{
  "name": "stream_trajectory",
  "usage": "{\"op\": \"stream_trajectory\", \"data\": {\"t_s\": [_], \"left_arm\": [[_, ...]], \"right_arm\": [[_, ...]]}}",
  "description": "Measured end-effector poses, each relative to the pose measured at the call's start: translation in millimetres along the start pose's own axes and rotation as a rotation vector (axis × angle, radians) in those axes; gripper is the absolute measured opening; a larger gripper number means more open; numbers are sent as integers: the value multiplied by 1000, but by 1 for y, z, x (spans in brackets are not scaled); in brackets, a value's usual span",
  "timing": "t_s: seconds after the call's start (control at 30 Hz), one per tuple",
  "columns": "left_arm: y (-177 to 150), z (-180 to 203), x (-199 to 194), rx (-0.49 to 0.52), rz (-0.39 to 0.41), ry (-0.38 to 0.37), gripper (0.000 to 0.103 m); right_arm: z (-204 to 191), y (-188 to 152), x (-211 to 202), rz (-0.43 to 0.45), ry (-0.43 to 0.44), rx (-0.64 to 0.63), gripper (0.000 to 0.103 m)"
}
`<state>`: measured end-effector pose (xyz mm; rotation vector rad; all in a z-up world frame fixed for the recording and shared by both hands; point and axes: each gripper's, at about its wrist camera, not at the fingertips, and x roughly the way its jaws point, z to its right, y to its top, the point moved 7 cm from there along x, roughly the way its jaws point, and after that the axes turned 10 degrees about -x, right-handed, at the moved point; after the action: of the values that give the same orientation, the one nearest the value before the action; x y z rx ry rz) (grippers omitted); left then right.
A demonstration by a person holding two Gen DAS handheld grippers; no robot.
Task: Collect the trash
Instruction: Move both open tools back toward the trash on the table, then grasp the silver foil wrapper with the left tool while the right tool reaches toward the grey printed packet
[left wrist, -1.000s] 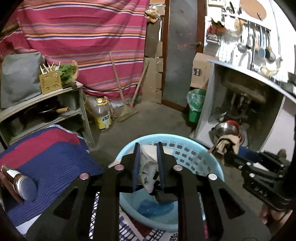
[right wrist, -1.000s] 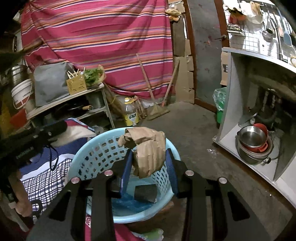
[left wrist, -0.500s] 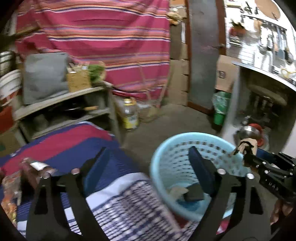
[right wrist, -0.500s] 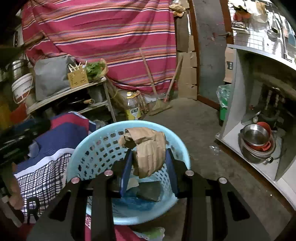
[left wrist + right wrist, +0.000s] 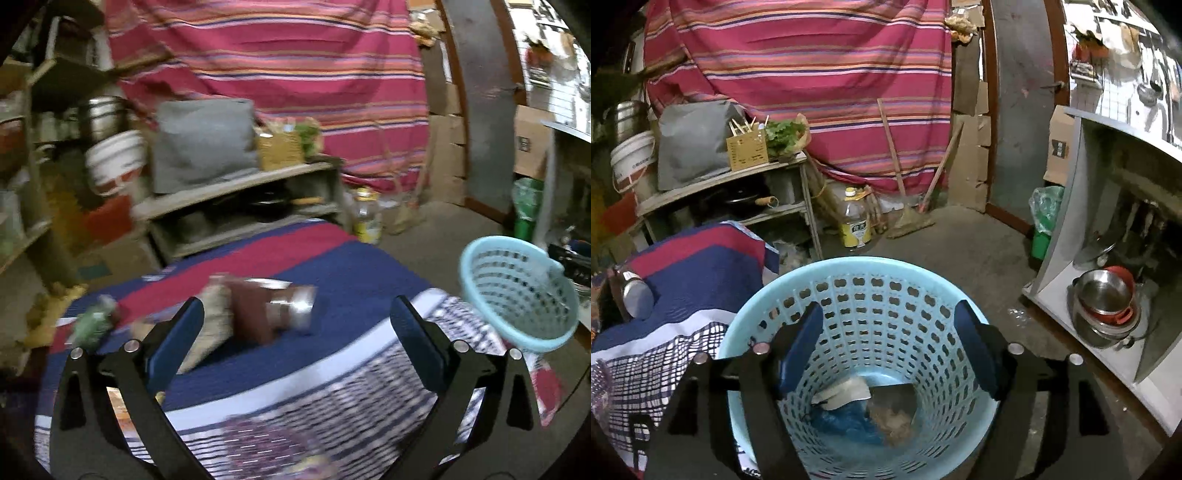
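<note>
From the left wrist, the left gripper (image 5: 295, 328) has its jaws spread wide, having just been opening, with nothing between them. It points over a striped blanket (image 5: 354, 273) where a brown package with a shiny metal end (image 5: 273, 310) lies beside a pale crumpled wrapper (image 5: 212, 325); the picture is blurred. The light blue basket (image 5: 517, 291) stands off to the right.

From the right wrist, the right gripper (image 5: 888, 343) hangs over the basket (image 5: 798, 284), its jaws apart after just opening, nothing held. At the basket's bottom lie a white scrap (image 5: 846, 395), a blue bag (image 5: 846, 422) and crumpled brown paper (image 5: 892, 421).
</note>
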<state>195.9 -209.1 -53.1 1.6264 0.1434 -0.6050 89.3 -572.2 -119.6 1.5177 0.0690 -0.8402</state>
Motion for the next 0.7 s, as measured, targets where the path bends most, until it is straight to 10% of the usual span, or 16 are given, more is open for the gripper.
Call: {"op": "stream_trajectory", "data": {"t_s": [0.7], "left_arm": [[-21, -218, -45, -197, -23, 244, 98]], "right_arm": [[-206, 55, -123, 164, 287, -258, 89]]}}
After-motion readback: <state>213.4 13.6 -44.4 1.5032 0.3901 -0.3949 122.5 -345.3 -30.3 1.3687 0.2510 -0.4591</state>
